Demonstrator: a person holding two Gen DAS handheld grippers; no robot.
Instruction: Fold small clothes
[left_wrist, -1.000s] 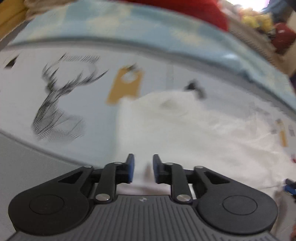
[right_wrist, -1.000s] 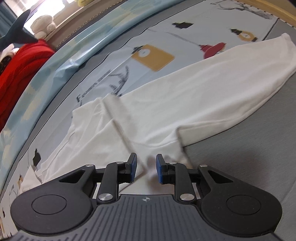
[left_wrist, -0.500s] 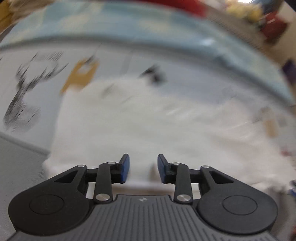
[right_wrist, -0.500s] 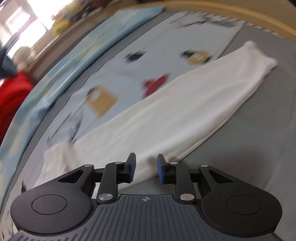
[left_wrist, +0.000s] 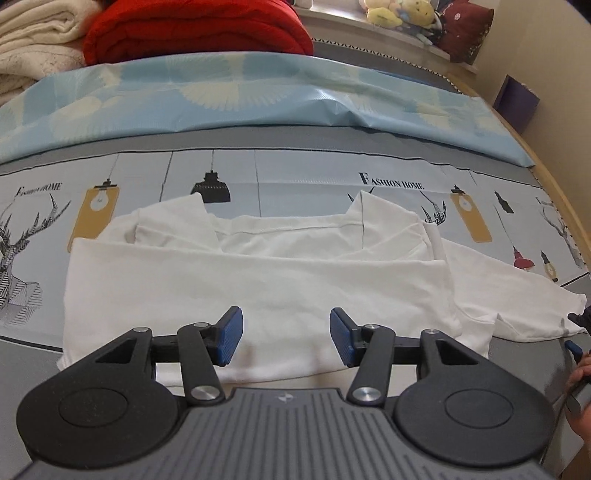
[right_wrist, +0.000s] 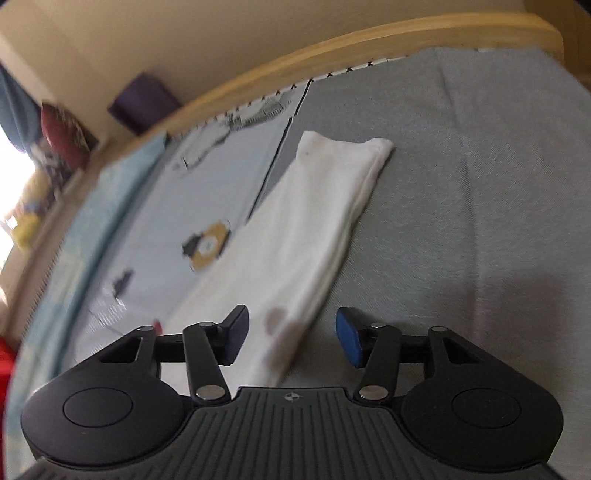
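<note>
While both sets of jaws stood nearly together a second ago, they have just been opening and now stand apart, with nothing pinched between the blue pads of either. The left gripper (left_wrist: 286, 334) hangs over the near hem of the white garment (left_wrist: 258, 291), which lies on the bed (left_wrist: 317, 173) with its printed sheet; cloth shows below the gap, but the pads do not press on it. In the left wrist view one sleeve is laid across the body toward 9 o'clock, and the collar opening sits at 12 o'clock of the gripper. The other sleeve trails off toward 3 o'clock, where part of a hand (left_wrist: 581, 369) shows at the picture's edge.

The right gripper (right_wrist: 291, 336) has swung away from the body of the garment and now looks along that loose sleeve (right_wrist: 314, 236), which runs from just before the jaws up toward 12 o'clock, its cuff lying on the plain grey part of the bed. The sleeve's near edge lies below the gap, unheld.

My reading is that one fold has been let go and is staying flat, so the remaining sleeve is the next piece to bring in. That would call for closing on the sleeve, probably nearer the cuff, and carrying it across the body. Blur in the right view leaves the sleeve's layers hard to judge.
</note>
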